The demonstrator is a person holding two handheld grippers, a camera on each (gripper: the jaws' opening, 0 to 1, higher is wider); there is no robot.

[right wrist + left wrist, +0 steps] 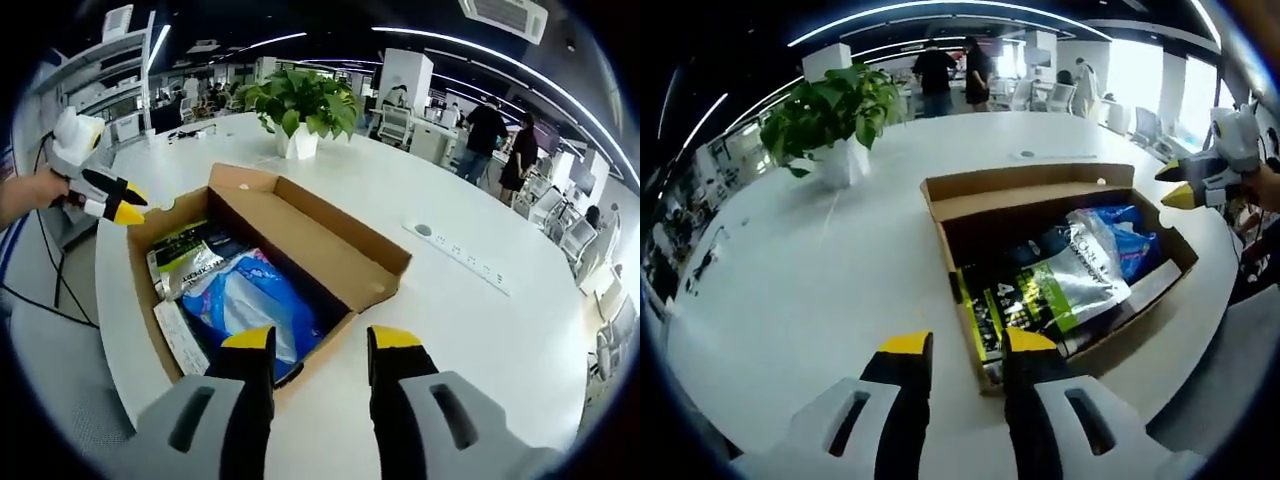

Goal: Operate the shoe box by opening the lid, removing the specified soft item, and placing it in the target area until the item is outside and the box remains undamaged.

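On the round white table (820, 290) sits the open cardboard shoe box (1040, 195), its lid (330, 235) folded back and standing up along one long side. Just ahead of the left gripper (968, 345), whose jaws stand apart with nothing between them, is one short end of the box, so its long axis runs away from that gripper toward the far right of the left gripper view. Inside lie soft packets: a silver and green bag (1060, 285) at the end near the left gripper and a blue plastic bag (250, 300) at the other end, with a flat white strip (182, 338) along the wall. The right gripper (322, 340) hovers over the opposite short end, just above the blue bag, jaws open and empty; in the left gripper view it shows at the far right edge (1195, 185), off the box's far corner. A potted plant (835, 120) stands well apart from the box, and a white power strip (462, 257) lies on the table beyond the lid. People (500, 135) stand among desks in the background.
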